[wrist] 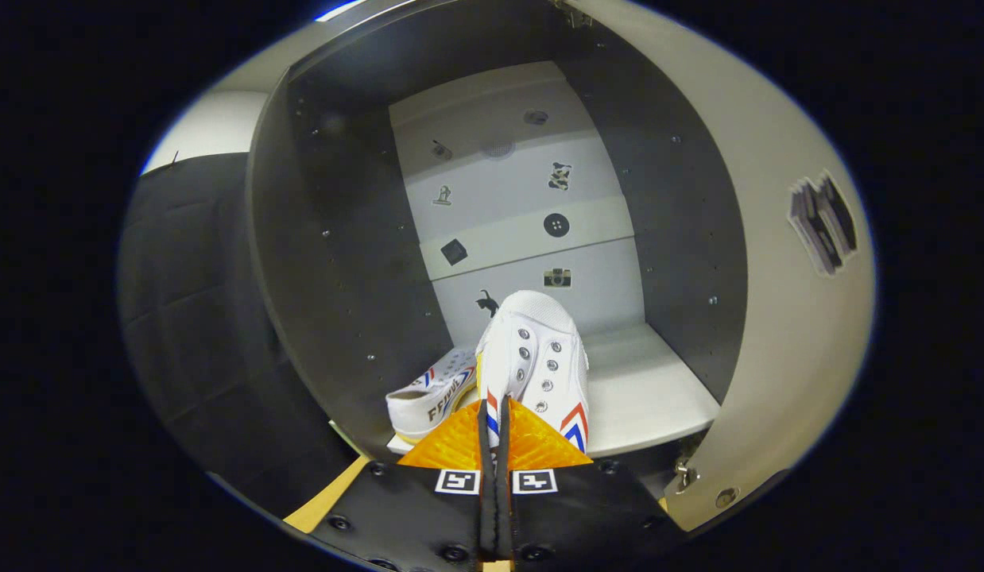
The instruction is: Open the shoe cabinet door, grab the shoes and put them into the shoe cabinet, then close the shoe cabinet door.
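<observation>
Cabinet (333, 262) open, door (786, 318) swung wide to the right of the fingers (494, 433). First step done, judging by that. Fingers drawn almost fully together, nipping the heel edge of a white shoe (536, 357) that points away from them into the cabinet. Both fingers seem to press on the thin heel rim, though the contact itself hidden behind the tips. Shoe held just ahead of the fingers, over the pale bottom shelf (651, 389), probably not yet set down. Second white shoe (432, 397) already on that shelf, just left of the held one, lying at an angle. Left to do, by this reading: lowering and releasing the held shoe, drawing back, shutting the door. Writing: dark brand lettering along the sole wall of the second shoe, partly covered and too bent to spell out with certainty. Small stickers (557, 226) on the back panel beyond the shoes, plus one sticker (824, 222) on the door's inside; no readable text.
</observation>
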Demonstrator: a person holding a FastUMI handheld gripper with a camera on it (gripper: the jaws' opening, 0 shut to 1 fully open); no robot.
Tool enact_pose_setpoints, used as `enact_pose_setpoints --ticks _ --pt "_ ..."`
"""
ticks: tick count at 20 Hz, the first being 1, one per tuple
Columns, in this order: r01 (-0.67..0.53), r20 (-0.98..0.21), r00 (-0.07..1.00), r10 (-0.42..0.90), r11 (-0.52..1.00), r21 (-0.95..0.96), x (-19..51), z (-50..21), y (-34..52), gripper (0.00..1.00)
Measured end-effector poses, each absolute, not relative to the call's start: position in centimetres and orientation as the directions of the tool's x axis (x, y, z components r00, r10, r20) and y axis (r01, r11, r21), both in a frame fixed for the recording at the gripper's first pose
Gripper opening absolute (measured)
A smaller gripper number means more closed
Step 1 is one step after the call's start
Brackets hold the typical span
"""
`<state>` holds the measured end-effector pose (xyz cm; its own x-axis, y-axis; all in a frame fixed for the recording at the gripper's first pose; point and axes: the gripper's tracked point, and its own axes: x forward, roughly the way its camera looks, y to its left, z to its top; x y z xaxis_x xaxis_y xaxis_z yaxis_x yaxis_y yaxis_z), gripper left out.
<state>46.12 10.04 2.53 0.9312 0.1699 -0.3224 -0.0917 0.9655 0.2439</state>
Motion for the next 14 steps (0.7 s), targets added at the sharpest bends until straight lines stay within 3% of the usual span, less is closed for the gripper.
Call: enact_pose_setpoints --ticks 7,14 --pt "-0.042 -0.357 0.93 0.089 0.989 0.139 54.2 0.7 10.0 0.01" --pt "-0.012 -0.422 0.904 0.061 0.993 0.116 57.2 -3.2 11.0 0.02"
